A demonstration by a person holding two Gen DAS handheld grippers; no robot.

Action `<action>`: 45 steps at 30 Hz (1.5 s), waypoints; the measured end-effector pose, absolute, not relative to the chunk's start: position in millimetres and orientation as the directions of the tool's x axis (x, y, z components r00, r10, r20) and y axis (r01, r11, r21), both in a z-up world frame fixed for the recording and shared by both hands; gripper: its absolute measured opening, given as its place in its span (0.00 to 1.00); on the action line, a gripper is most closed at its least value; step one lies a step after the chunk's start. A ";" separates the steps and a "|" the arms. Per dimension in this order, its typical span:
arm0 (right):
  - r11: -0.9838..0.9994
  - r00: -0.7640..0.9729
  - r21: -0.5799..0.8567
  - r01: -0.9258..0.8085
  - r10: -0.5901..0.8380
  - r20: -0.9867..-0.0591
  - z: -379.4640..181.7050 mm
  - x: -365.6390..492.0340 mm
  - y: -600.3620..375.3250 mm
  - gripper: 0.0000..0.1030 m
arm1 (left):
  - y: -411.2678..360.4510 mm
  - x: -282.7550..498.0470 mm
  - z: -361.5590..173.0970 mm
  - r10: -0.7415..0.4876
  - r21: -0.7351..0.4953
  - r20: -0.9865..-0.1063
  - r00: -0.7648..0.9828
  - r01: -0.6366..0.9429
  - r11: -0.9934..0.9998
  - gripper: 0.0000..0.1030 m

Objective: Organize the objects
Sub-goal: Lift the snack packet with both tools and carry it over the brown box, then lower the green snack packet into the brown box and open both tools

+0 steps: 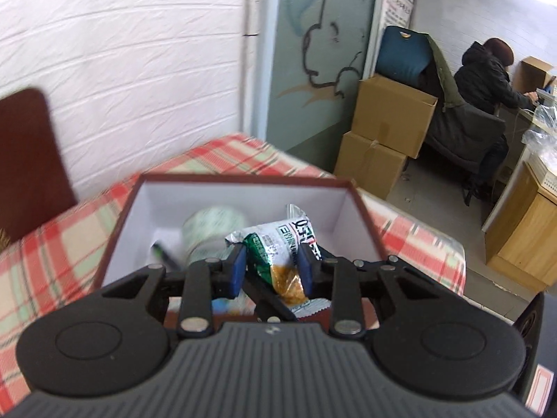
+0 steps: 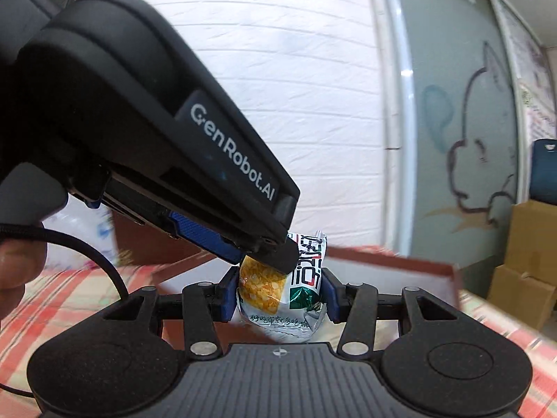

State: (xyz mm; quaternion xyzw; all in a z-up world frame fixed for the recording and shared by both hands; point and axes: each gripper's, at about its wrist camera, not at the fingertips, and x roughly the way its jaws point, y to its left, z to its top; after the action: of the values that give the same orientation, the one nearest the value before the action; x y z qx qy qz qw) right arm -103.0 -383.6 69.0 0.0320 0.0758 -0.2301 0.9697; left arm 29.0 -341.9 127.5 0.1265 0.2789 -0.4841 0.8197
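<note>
Nearest the left wrist camera is the left gripper [image 1: 271,268], its black linkage filling the bottom of the view and its two blue pads [image 1: 234,271] clamped on a crinkled snack packet [image 1: 278,250], silver with a green band and a picture of golden flakes. In the right wrist view the right gripper [image 2: 278,294] grips the same snack packet [image 2: 275,296] from the opposite side, its blue pads pressed to the packet's two flanks. There the left gripper [image 2: 264,252] comes in from the upper left as a large black body with white lettering, its tip meeting the packet's top. So both claws are closed on the one packet, which hangs between them above the box.

Going left to right in the left wrist view: a dark red chair back [image 1: 28,160] stands at the far left against the white brick wall. Then comes the table under a red and green checked cloth [image 1: 62,244]. On it, just beyond the packet, sits an open box [image 1: 365,216] with dark red walls and a white lining. Inside it lies a pale roll [image 1: 212,226], blurred, with a small dark object [image 1: 163,252] at its left that is too blurred to tell. Further right, stacked cardboard cartons [image 1: 386,129] stand on the floor. At the far right a person in a dark hooded jacket [image 1: 487,73] sits at a desk, back turned.
</note>
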 end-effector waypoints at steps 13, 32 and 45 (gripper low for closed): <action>0.843 0.821 0.056 0.534 -0.502 -0.271 51.0 -79.1 -458.9 0.54 | -401.8 52.8 100.5 -0.602 0.061 -0.658 0.454 0.828 0.557 0.37; 0.829 0.813 0.051 0.557 -0.531 -0.236 48.0 -109.4 -398.2 0.57 | -330.2 46.4 108.7 -0.596 0.009 -0.638 0.488 0.778 0.628 0.48; 0.886 0.856 0.102 0.453 -0.400 -0.329 72.0 -70.9 -404.9 0.66 | -288.7 35.0 120.5 -0.577 -0.002 -0.601 0.553 0.721 0.693 0.54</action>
State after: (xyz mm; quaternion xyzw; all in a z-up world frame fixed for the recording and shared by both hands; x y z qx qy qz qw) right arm -70.9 -404.9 72.0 0.0881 0.1511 -0.2221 0.9592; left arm 35.0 -288.8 120.5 0.1230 0.2919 -0.3717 0.8727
